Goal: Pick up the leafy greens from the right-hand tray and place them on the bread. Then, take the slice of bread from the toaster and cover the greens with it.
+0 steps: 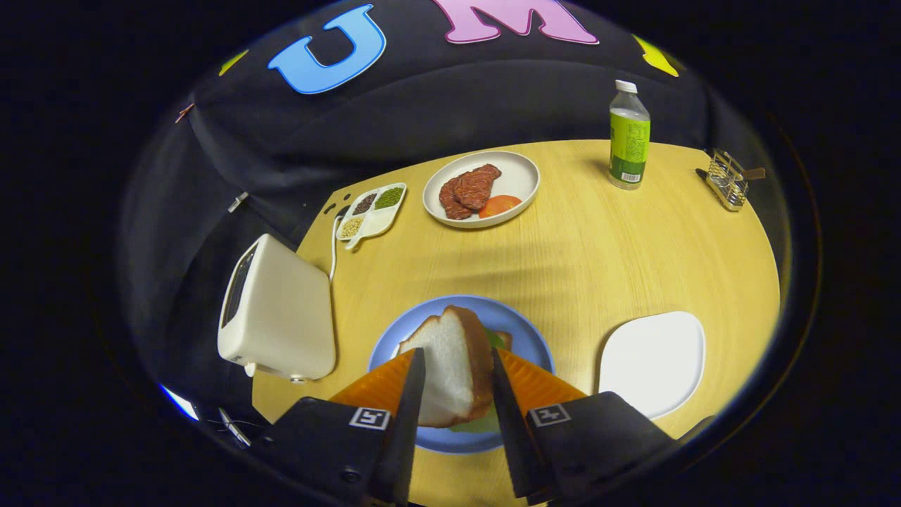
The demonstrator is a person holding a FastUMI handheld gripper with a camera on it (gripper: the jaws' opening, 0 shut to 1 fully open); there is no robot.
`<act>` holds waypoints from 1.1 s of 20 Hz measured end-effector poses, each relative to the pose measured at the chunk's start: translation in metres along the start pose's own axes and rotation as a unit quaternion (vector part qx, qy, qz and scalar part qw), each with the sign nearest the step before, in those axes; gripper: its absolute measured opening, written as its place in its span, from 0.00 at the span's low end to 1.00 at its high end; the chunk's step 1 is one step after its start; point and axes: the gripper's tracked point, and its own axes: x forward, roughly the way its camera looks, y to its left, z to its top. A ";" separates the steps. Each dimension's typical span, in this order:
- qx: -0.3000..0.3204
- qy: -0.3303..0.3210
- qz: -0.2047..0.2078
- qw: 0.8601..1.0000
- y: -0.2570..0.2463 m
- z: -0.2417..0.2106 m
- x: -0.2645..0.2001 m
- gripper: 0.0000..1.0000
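Two fingers (424, 394) of the gripper (457, 401) press on a slice of bread (450, 366) from either side, holding it tilted just above the blue plate (524, 338). We judge the task near its end: leafy greens (497, 339) already peek out beneath the slice, with a brown crust edge of the lower bread (502, 340) beside them, so only lowering and release remain. We note the slice's soft white crumb and brown crust. The white toaster (278, 310), smooth and boxy, stands left of the plate on the pale wood-grain bench (598, 246). The right-hand tray (654, 362), white and rounded, lies bare.
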 end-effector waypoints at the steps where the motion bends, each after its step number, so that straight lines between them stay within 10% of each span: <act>1: -0.004 0.002 -0.008 1.000 -0.005 -0.003 -0.001 0.65; 5: -0.012 -0.007 -0.023 1.000 -0.015 -0.007 -0.012 0.99; 13: -0.049 -0.137 -0.046 0.988 -0.009 0.049 -0.093 1.00; 22: -0.032 -0.381 -0.126 0.915 -0.045 0.158 -0.280 0.99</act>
